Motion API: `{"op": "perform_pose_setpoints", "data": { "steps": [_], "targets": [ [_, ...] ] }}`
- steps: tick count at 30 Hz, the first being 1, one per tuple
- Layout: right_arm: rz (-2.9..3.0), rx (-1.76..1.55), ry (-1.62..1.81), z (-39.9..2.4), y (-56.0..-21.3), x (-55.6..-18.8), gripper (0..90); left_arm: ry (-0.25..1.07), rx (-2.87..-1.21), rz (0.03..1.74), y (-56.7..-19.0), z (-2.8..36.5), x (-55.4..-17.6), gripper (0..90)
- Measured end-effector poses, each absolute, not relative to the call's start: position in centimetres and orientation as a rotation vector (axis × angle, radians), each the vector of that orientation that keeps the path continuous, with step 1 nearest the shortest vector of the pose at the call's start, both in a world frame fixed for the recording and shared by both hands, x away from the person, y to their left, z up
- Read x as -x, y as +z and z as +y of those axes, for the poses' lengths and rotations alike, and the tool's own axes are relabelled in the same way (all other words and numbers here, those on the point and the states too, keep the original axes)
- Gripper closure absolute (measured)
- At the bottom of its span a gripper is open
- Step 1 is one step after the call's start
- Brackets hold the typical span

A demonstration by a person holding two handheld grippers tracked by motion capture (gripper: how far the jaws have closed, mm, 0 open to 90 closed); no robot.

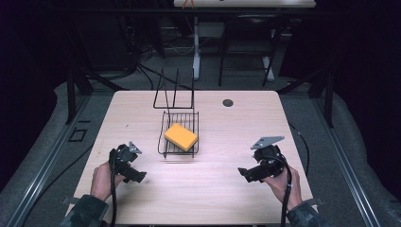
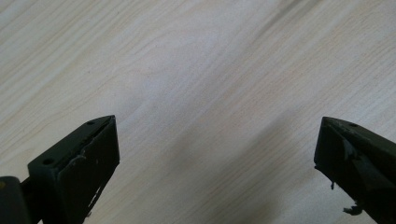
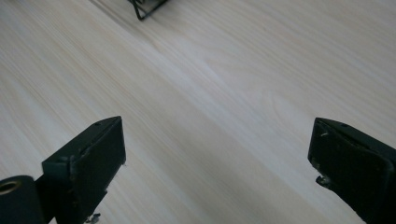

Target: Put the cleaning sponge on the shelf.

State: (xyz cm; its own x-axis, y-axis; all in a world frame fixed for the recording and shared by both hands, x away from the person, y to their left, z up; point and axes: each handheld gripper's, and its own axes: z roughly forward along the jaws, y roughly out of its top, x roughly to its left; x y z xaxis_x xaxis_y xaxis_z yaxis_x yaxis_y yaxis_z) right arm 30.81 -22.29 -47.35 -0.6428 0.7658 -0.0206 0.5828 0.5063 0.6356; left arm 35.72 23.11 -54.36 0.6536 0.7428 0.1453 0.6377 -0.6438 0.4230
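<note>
Bright tabletop, dark bkgd, soft focus

A dark round hole [image 1: 228, 102] sits near the pale wooden table's [image 1: 227, 189] far edge; white desk legs [image 1: 196, 45] stand beyond.

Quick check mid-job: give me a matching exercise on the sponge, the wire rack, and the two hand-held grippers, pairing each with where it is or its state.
Things:
1. yellow sponge
2. black wire rack
3. left hand-held gripper
4. right hand-held gripper

Places or states:
A. open, near right of the table
B. stands mid-table
C. lies in the rack's basket
D. open, near left of the table

Pairs: 1-C, 2-B, 3-D, 4-A
</note>
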Motion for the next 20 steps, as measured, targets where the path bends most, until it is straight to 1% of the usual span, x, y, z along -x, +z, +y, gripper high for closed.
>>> {"op": "perform_pose_setpoints", "data": {
  "steps": [1,3,6,8,13,20],
  "targets": [
    [2.438,-1.168,0.859,-23.3,-48.2,-30.2,3.6,0.439,-2.539,1.099,-54.4,23.1,-35.7,0.3],
    [2.437,-1.182,0.862,-23.6,-48.5,-30.0,3.7,0.437,-2.540,1.101,-54.4,23.1,-35.8,0.3],
    [2.419,-1.235,0.863,-24.7,-50.0,-29.2,3.8,0.433,-2.542,1.095,-54.5,23.0,-35.8,0.3],
    [2.439,-1.262,0.793,-25.4,-51.1,-28.9,3.9,0.425,-2.543,1.091,-54.5,23.0,-35.8,0.3],
    [2.444,-1.261,0.741,-25.9,-51.8,-28.9,4.6,0.416,-2.522,1.097,-54.5,23.0,-35.9,0.6],
    [2.484,-1.232,0.685,-25.5,-52.8,-29.2,5.0,0.428,-2.480,1.107,-54.1,23.0,-35.7,3.9]
  ]
}}
